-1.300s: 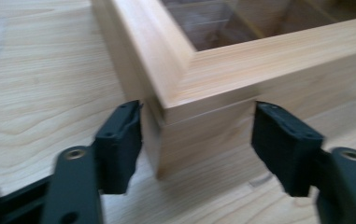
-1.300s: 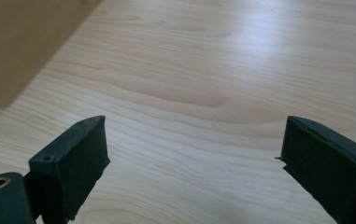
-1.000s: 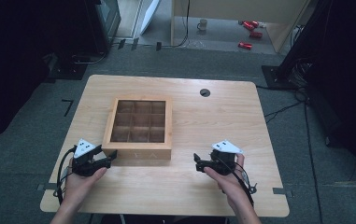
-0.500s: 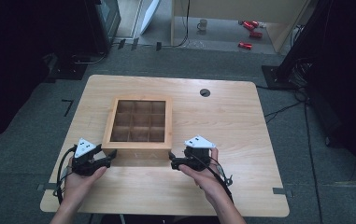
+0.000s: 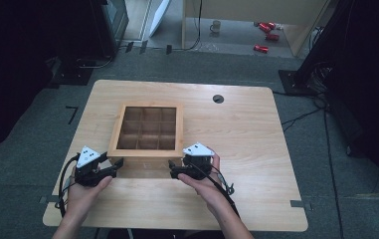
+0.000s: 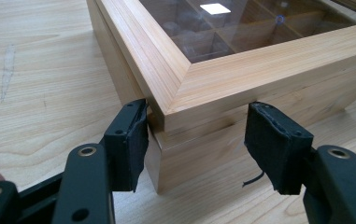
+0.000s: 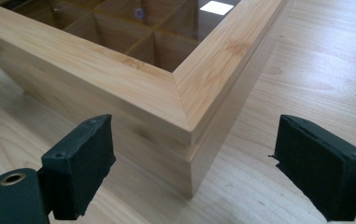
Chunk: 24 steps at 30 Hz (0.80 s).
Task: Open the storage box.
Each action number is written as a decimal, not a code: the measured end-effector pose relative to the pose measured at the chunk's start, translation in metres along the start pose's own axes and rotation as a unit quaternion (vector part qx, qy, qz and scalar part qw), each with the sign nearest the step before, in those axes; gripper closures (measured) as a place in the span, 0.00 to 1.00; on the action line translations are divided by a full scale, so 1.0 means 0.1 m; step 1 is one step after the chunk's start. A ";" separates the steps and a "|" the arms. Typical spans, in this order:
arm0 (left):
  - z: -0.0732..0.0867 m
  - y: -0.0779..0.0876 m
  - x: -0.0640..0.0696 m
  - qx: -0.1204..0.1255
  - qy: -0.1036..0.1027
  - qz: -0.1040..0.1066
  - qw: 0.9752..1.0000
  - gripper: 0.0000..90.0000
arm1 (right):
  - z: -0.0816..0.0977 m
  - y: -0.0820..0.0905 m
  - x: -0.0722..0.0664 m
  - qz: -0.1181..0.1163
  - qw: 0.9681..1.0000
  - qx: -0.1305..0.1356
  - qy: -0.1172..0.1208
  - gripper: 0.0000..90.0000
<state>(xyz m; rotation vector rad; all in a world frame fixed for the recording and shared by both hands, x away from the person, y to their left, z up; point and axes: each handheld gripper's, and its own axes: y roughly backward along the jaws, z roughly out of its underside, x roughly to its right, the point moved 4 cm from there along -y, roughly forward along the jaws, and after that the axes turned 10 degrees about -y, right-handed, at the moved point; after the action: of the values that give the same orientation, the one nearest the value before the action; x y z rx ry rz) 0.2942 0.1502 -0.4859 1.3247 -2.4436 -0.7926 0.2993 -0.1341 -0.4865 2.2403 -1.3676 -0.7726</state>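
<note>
Square light-wood box with a glass-paned lid and nine compartments (image 5: 147,130) sits left of centre on the pale wooden desk (image 5: 256,144), lid down. Left gripper (image 6: 199,140) is clamped across the box's near-left corner, pads pressing both faces. Right gripper (image 7: 194,163) straddles the near-right corner, jaws wide, pads clear of the wood. One corner gripped, the other only lined up; my read: right-hand grip and the lift or lid-open remain.
</note>
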 end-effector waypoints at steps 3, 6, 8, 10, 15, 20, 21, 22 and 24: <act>-0.01 0.01 0.00 0.000 -0.001 0.001 1.000 0.45 | -0.01 -0.07 0.00 0.012 1.000 0.005 -0.004 0.14; -0.01 0.01 -0.01 0.003 0.000 0.003 1.000 0.45 | -0.01 -0.10 0.00 0.017 1.000 0.008 -0.009 0.15; -0.02 0.02 -0.01 0.007 0.004 0.005 1.000 0.45 | -0.02 -0.10 0.00 0.019 1.000 0.013 -0.009 0.15; -0.03 0.02 -0.01 0.011 0.007 0.006 1.000 0.45 | -0.03 -0.09 -0.01 0.022 1.000 0.018 -0.006 0.15; -0.02 0.05 -0.02 0.019 0.010 0.016 1.000 0.42 | -0.05 -0.09 -0.01 0.026 0.999 0.024 0.004 0.15; 0.10 0.06 -0.02 0.008 0.003 0.020 1.000 0.35 | -0.09 -0.06 -0.03 0.024 0.999 0.025 0.016 0.15; 0.12 0.05 -0.02 0.002 0.002 0.019 1.000 0.33 | -0.10 -0.06 -0.04 0.023 0.999 0.026 0.017 0.15; 0.18 0.04 -0.03 -0.006 0.002 0.018 1.000 0.31 | -0.12 -0.05 -0.04 0.021 0.999 0.027 0.019 0.15; 0.27 0.03 -0.05 -0.021 0.004 0.018 1.000 0.28 | -0.16 -0.02 -0.05 0.019 0.999 0.030 0.020 0.15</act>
<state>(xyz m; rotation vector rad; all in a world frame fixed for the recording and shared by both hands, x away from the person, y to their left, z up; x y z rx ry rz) 0.2820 0.1652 -0.5062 1.2645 -2.4244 -0.8231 0.3094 -0.1277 -0.4741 2.2568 -1.4273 -0.6790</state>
